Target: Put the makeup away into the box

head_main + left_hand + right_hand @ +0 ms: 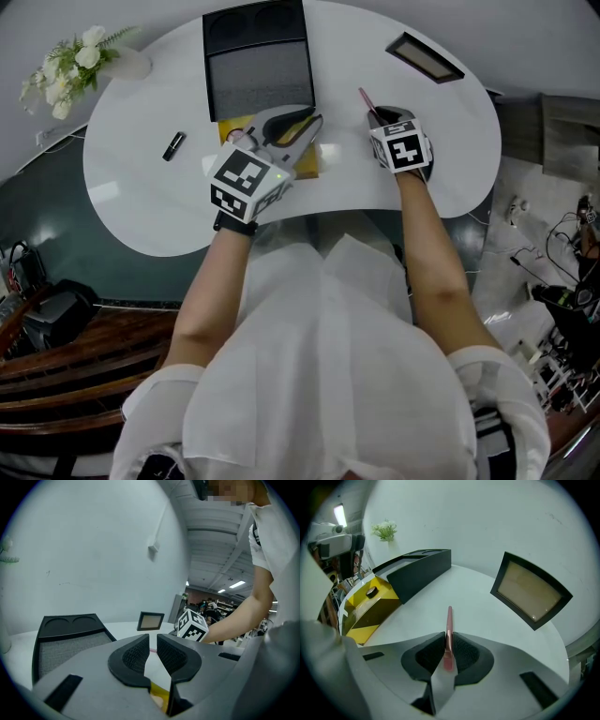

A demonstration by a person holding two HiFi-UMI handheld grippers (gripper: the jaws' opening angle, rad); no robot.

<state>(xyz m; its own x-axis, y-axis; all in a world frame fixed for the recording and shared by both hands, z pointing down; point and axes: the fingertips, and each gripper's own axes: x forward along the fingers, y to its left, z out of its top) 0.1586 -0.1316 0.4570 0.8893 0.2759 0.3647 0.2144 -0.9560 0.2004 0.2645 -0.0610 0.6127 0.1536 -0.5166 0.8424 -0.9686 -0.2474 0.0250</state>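
My right gripper [448,643] is shut on a thin pink makeup pencil [449,618], whose far end points out over the white table [487,620]. In the head view the pencil [366,98] juts beyond the right gripper [381,116], to the right of the black box [261,80]. The left gripper [309,122] hovers at the box's near edge over a yellow-and-black package [234,127]. Its pads [135,656] stand slightly apart with nothing between them. A small black lipstick [173,145] lies at the left of the table.
A dark-framed flat palette [424,56] lies at the back right, also in the right gripper view as the palette [529,595]. White flowers [70,66] stand at the far left edge. The table's curved front edge [309,214] runs just before my body.
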